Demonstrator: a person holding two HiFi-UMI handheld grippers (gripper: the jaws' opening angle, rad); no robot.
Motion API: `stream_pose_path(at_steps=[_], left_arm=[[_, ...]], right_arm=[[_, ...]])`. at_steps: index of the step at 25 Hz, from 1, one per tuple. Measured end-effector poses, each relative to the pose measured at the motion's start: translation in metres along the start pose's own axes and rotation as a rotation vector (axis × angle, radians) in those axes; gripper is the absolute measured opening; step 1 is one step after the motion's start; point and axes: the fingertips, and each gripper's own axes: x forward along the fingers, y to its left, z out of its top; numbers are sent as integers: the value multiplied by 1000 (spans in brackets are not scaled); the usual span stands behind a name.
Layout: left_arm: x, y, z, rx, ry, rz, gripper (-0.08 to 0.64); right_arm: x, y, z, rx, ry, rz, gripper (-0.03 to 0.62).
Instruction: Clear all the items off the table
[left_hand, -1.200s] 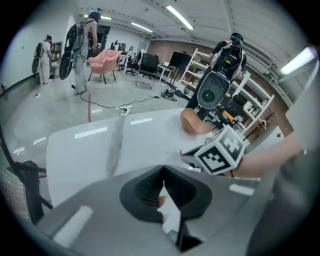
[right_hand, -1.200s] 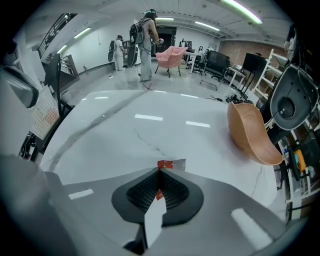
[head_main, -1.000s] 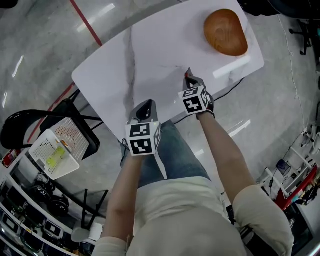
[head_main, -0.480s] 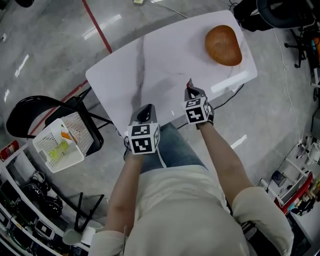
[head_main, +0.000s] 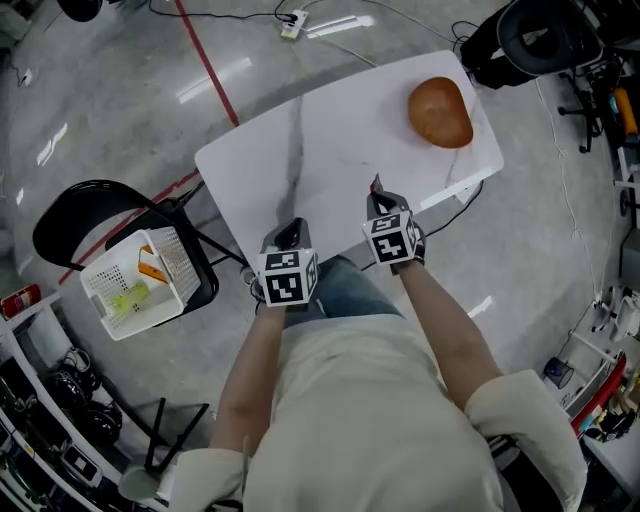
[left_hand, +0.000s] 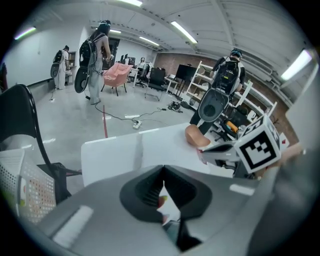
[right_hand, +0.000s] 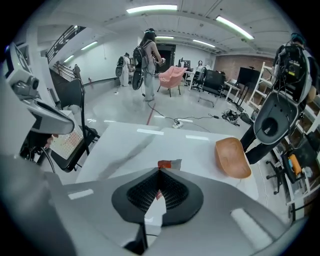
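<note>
Wooden dish lay alone at the far right corner of the white table, the only thing left resting on it, so by my reckoning the clearing was close to done but not finished. Your right gripper had its jaws pressed together on a thin red-and-grey scrap, perhaps a wrapper, pinched at the very tips so that most of it stood out beyond them; the right gripper view showed it poking up just past the closed pads, with the dish off to the right behind it. A piece that flat gives little to grab, which is probably why you took it by one edge at the tips and not deeper in the jaws. You held it clear above the near edge of the table, touching nothing. Your left gripper hung beside it, also near that edge, jaws fully together; nothing stuck out past its tips, and a small coloured speck in the gap behind the pads was too small for me to name. A white basket sat on the black chair to your left, just off the table, already holding a yellow-green thing and an orange one, so it seems to be where cleared items go, the scrap likely included.
</note>
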Motion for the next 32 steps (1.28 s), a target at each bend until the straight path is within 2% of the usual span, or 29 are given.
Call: stream_pose_path(at_steps=[6, 13, 24, 32], left_arm=[[-28, 12, 1, 2, -21, 1, 8], [-60, 38, 4, 2, -50, 17, 9], [-120, 95, -1, -77, -115, 72, 8], [-159, 145, -25, -147, -136, 136, 9]], right_arm=[[-26, 34, 14, -69, -30, 33, -2], [-51, 70, 36, -100, -60, 58, -2], [-80, 144, 80, -211, -114, 124, -2], [-83, 211, 103, -283, -132, 190, -2]])
